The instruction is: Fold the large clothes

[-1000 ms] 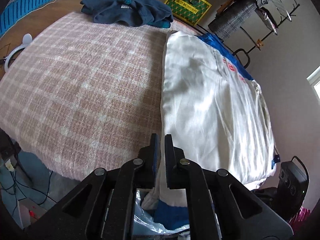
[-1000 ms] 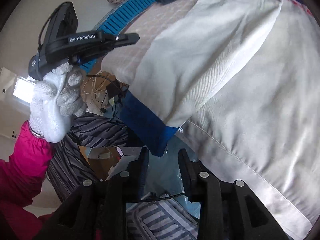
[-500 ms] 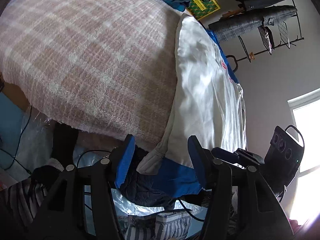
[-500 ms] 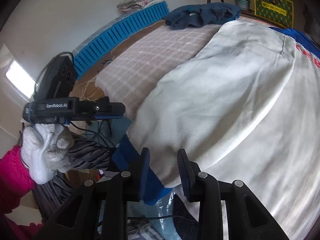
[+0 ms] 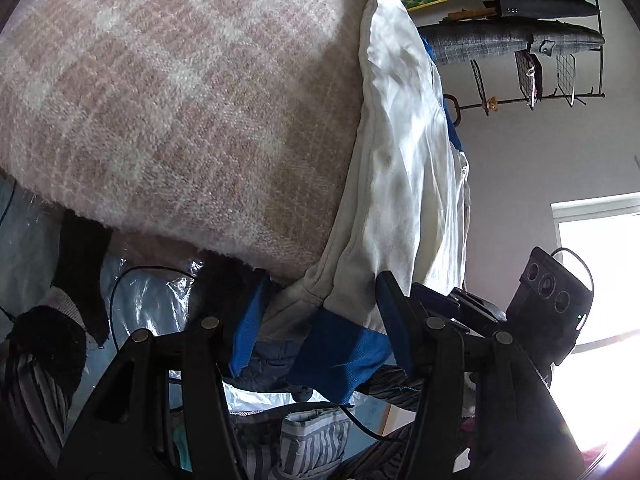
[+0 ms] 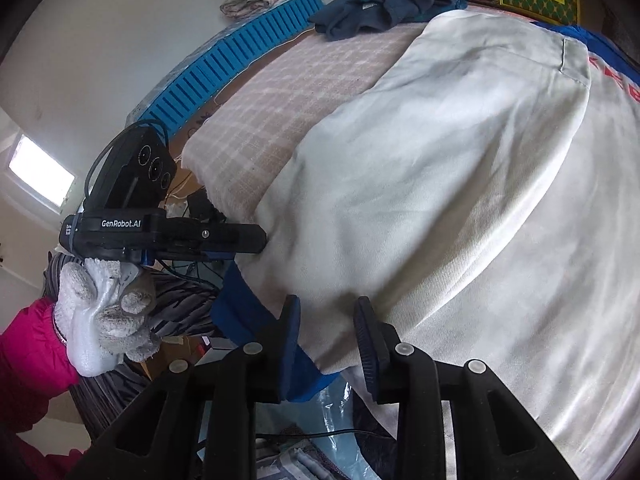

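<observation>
A large white garment (image 6: pixel 460 184) with a blue ribbed cuff (image 5: pixel 340 354) lies spread flat, filling the centre and right of the right wrist view. A sleeve is folded over its body, running from the upper right of the frame down to the lower centre. Red lettering (image 6: pixel 624 84) shows at the right edge, with blue fabric beyond. In the left wrist view the garment runs as a narrow strip from upper centre to the cuff hanging at lower centre.

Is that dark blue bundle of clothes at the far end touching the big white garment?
Apart. The right wrist view shows checked blanket between the dark blue bundle and the white garment.
</observation>
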The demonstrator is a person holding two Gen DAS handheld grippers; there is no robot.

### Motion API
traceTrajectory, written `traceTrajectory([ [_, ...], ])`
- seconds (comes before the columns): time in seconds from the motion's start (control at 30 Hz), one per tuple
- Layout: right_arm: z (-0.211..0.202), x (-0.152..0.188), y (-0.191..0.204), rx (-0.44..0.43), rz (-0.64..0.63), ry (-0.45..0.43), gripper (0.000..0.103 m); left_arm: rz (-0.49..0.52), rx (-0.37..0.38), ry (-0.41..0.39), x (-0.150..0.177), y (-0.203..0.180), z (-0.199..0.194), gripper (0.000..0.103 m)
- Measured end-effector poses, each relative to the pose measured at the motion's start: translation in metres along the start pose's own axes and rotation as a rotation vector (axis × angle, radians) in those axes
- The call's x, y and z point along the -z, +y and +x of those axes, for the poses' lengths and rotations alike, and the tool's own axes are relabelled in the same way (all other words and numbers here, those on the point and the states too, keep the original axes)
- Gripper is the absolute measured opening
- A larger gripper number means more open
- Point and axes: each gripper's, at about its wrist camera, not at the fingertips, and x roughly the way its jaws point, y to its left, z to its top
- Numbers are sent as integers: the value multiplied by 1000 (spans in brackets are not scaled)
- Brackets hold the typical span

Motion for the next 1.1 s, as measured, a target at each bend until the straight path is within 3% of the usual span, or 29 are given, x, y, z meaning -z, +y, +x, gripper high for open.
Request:
traceTrajectory([
  [0.13,-2,1,-5,-18,34,-1,27,56,-12,-8,6,-14,-9,48],
  [0.23,-10,1,-6,-22,58,-17,27,83,-14,-25,16,-25,-13,47],
  [0.4,-7,-1,-18,-24,113,-7,28,160,-90,-52,25,-43,-11,48],
  [0.5,0,-4,-23,-54,124,33,27,220,-150,-44,29,-54,-8,17],
  [0.57,-9,-10,-21,-54,110,26,27,224,-123,-70,32,-60,-16,14],
  [0.67,-31,-29,-26,-5,97,-43,28,231,-100,-107,37,-67,-25,13],
  [0.83,-47,-89,-62,99,146,-153,28,237,-79,-101,38,-70,-25,13],
  [0.97,-41,-136,-97,145,210,-217,28,261,-70,-90,34,-76,-25,13],
  [1.1,-12,-169,-123,203,257,-206,22,301,-101,-90,35,-81,-20,13],
])
